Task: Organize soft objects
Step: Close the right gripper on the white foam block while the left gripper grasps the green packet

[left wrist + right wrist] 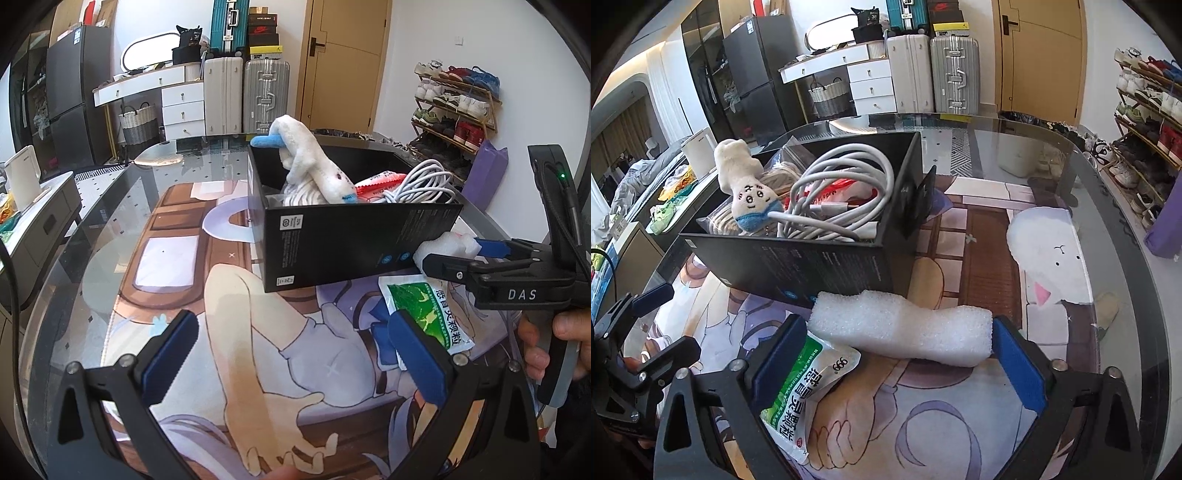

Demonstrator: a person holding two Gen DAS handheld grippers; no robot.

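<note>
A black box [332, 243] [820, 266] stands on the glass table and holds a white plush toy [314, 166] [746, 188], a coiled white cable [421, 181] [842, 192] and a red packet [376, 186]. My right gripper [892, 363] [458, 254] is shut on a white foam piece [905, 326] [443, 245], just in front of the box's near wall. A green and white medicine sachet [801, 391] [428, 310] lies on the table by its left finger. My left gripper [291, 354] is open and empty above the printed mat.
The glass table [1115, 229] covers a printed cartoon mat [236, 325]. Its curved edge runs along the right. Suitcases [247, 96], a white dresser [177, 99] and a shoe rack [454, 107] stand beyond the table. A purple bag [484, 173] sits at the far right.
</note>
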